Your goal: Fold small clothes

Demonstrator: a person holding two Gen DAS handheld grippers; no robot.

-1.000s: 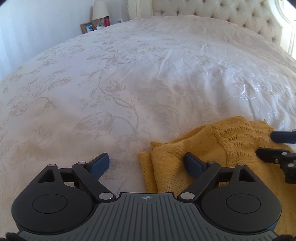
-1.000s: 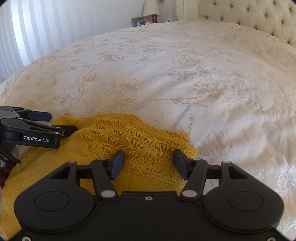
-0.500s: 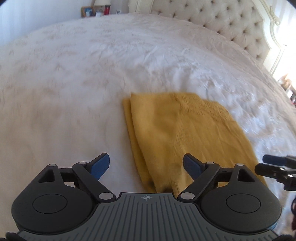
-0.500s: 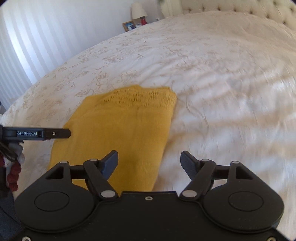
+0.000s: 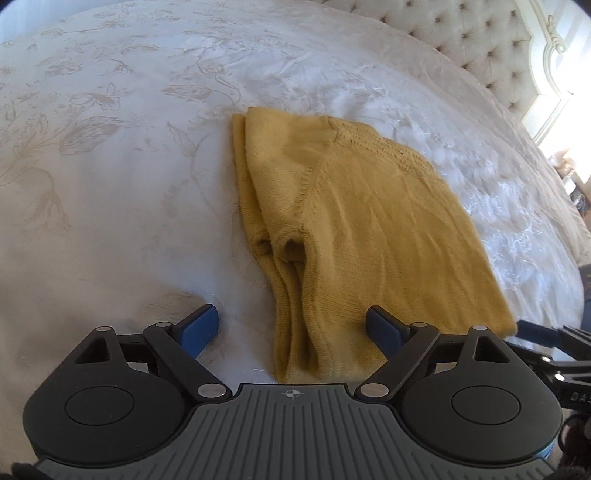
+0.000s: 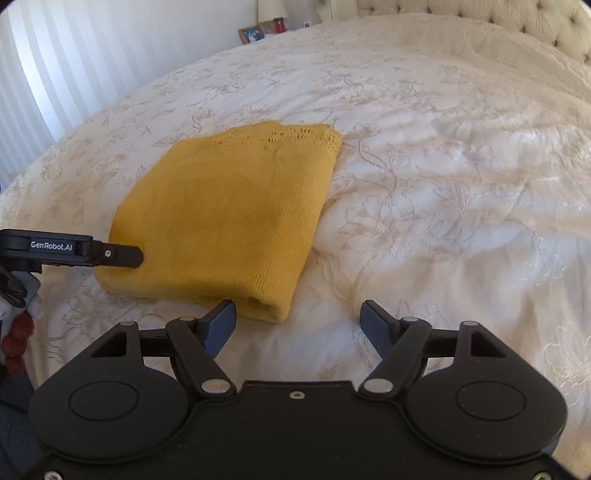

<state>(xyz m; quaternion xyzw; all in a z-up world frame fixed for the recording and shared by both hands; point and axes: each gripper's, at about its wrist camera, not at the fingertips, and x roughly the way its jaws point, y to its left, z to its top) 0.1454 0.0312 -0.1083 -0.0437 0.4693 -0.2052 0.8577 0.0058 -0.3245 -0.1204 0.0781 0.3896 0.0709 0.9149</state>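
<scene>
A mustard-yellow knitted garment [image 5: 362, 221] lies folded flat on the white floral bedspread [image 5: 110, 166], its lace-patterned end farthest from me. My left gripper [image 5: 293, 323] is open above the garment's near left corner, with layered folded edges below the gap and nothing gripped. In the right wrist view the garment [image 6: 229, 214] fills the middle left. My right gripper [image 6: 297, 314] is open just past the garment's near right corner, and its left finger [image 6: 221, 317] overlaps the near edge. The left gripper's finger [image 6: 122, 254] shows over the near left corner.
A tufted cream headboard [image 5: 480, 48] runs along the far side of the bed. A nightstand with a picture frame [image 6: 253, 34], a lamp and a red jar stands at the back by the striped wall [image 6: 74, 55]. Red pompoms [image 6: 14, 347] hang at the left edge.
Both grippers have drawn back from the garment's lace end to its near end, so the whole folded garment is now in view. The right gripper's fingers stand wider apart than before.
</scene>
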